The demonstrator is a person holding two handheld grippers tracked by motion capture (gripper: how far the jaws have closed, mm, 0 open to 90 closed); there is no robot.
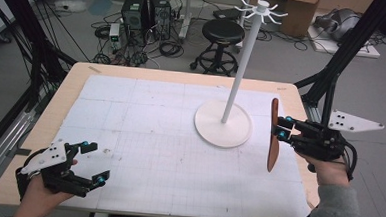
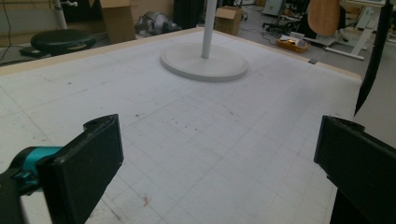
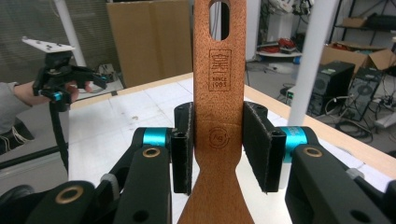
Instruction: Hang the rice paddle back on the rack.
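Two tongs in play. Right tongs (image 1: pixel 282 130) are clamping a wooden spatula (image 1: pixel 273 135) by its handle, blade hanging down, hang-hole end up, clear of the desk (image 1: pixel 144 136) near its 3 o'clock edge. Right gripper view confirms it: pads (image 3: pixel 183 147) are pressing both sides of the handle just above where it flares into the blade. Left tongs (image 1: pixel 89 162) are sitting wide open at the desk's 7 o'clock corner, gripping nothing, jaws level over the bare grid mat.

White hook stand (image 1: pixel 224 122) is standing just right of centre, roughly 10 o'clock from the spatula, its hooks high up the pole. My read: the hole is going onto one of those hooks.

Risks from here:
- Grip is narrow and on smooth wood, so the spatula could be pivoting or sliding between the pads if the blade knocks the pole.
- Hole is small and the hooks are thin; a missed approach could be pushing the stand, and a tall pole on a flat base may be tipping.
- Letting go before the hook is through the hole drops it on the desk.

Hard to make out: blade tip is cut off in the right gripper view, and in the high view the spatula is edge-on, so its face angle is unclear. Hooks look tiny, count uncertain.
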